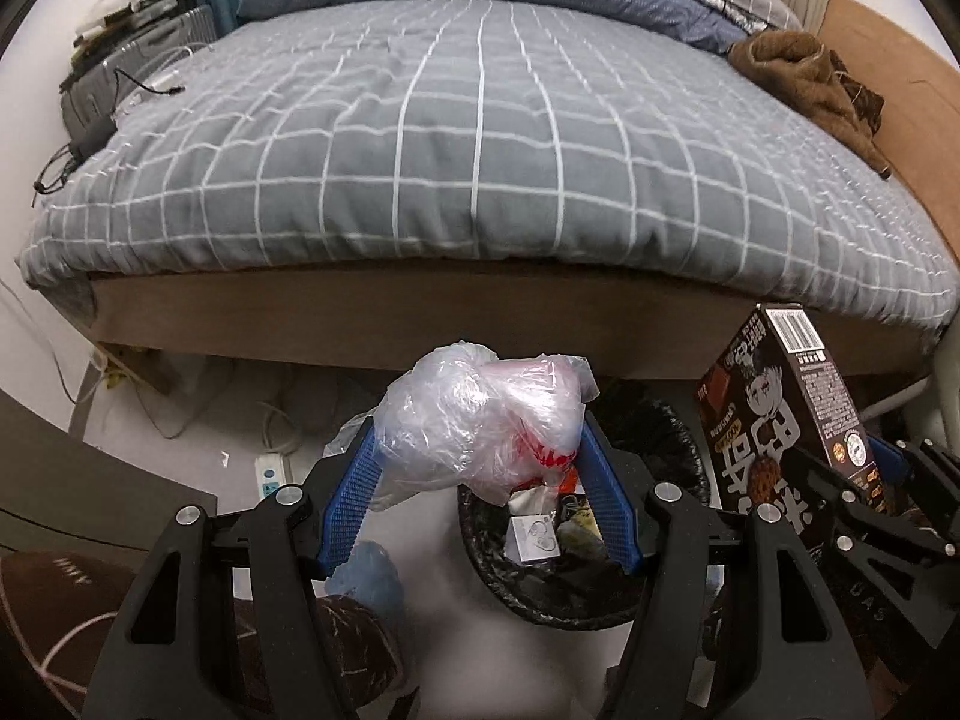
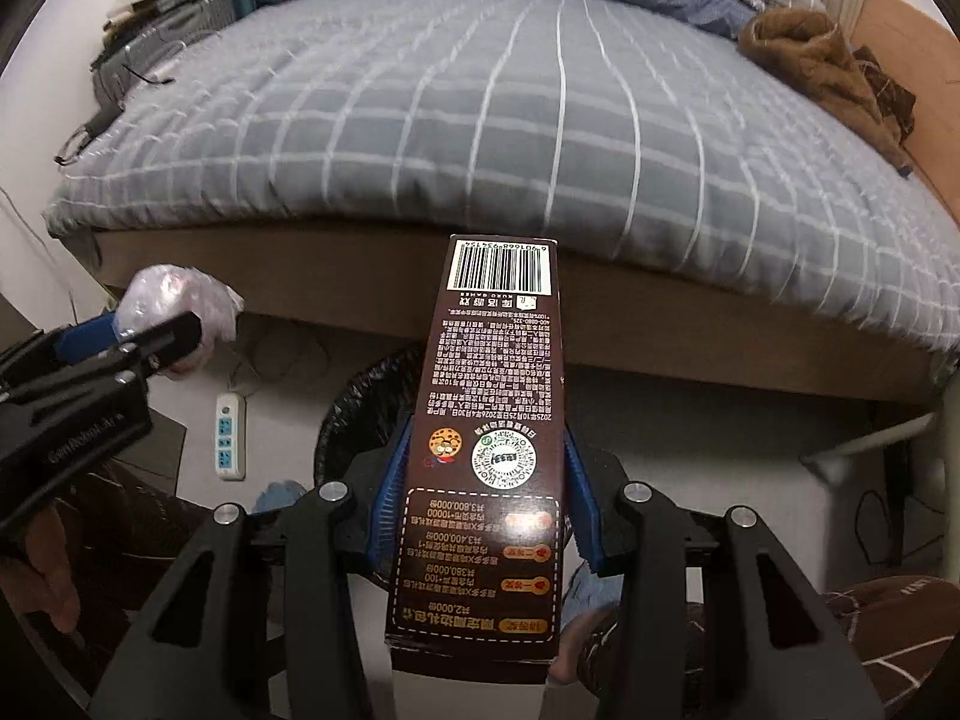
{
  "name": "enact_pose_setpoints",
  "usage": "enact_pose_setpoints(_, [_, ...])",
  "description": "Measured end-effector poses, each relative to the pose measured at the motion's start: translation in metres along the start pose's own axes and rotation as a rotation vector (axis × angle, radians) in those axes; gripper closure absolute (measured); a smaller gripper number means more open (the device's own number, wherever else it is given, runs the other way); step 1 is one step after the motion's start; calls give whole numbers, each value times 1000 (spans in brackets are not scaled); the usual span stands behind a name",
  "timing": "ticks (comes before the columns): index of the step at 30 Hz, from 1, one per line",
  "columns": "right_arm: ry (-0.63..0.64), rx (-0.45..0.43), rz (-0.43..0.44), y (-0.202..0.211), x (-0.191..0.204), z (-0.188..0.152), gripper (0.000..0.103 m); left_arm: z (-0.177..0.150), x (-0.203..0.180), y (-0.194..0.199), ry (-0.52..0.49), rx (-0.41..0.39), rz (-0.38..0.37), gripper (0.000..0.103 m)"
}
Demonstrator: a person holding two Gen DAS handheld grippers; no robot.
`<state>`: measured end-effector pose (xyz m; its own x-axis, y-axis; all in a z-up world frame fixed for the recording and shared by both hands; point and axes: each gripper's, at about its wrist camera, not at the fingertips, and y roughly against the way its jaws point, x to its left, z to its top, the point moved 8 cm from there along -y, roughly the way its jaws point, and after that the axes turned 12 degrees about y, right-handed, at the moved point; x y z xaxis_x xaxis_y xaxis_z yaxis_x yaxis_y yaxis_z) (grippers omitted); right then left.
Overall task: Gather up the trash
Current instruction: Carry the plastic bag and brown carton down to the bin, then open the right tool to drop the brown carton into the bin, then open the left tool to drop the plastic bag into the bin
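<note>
A white power strip (image 2: pixel 230 445) is seen lying on the pale floor at the left, below the wooden bed frame. The left gripper (image 1: pixel 477 468) is closed on a crumpled clear plastic bag with red print (image 1: pixel 480 420), which is held above the near rim of a round bin lined with black plastic (image 1: pixel 540 588); paper scraps are visible inside the bin. The right gripper (image 2: pixel 486 498) is clamped on a tall dark-brown cardboard snack box with a barcode (image 2: pixel 492 420), held upright just right of the bin. A grey checked bedcover (image 1: pixel 480 138) is spread across the bed behind, with a brown crumpled cloth (image 1: pixel 810 78) at its right edge.
</note>
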<state>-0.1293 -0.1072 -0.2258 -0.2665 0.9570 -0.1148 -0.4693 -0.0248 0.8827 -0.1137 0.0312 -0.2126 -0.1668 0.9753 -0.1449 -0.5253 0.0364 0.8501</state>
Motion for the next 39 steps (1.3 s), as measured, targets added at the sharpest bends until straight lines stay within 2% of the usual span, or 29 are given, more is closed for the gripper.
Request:
enact_pose_setpoints(7, [8, 70, 23, -37, 10, -3, 59, -4, 10, -29, 11, 36, 22, 40])
enact_pose_setpoints(14, [51, 80, 27, -55, 29, 9, 55, -5, 27, -38, 34, 53, 64, 40])
enact_pose_setpoints(17, [73, 79, -3, -59, 31, 11, 44, -1, 27, -39, 39, 52, 64, 40])
enact_pose_setpoints(21, [35, 72, -22, -62, 16, 5, 23, -6, 14, -41, 19, 61, 48, 40])
enact_pose_setpoints(27, [-16, 76, -49, -61, -16, -8, 9, -22, -22, -55, -27, 114, 9, 40])
enact_pose_setpoints(39, [-103, 31, -133, -31, -94, -22, 8, -38, -82, -70, -104, 150, -39, 40])
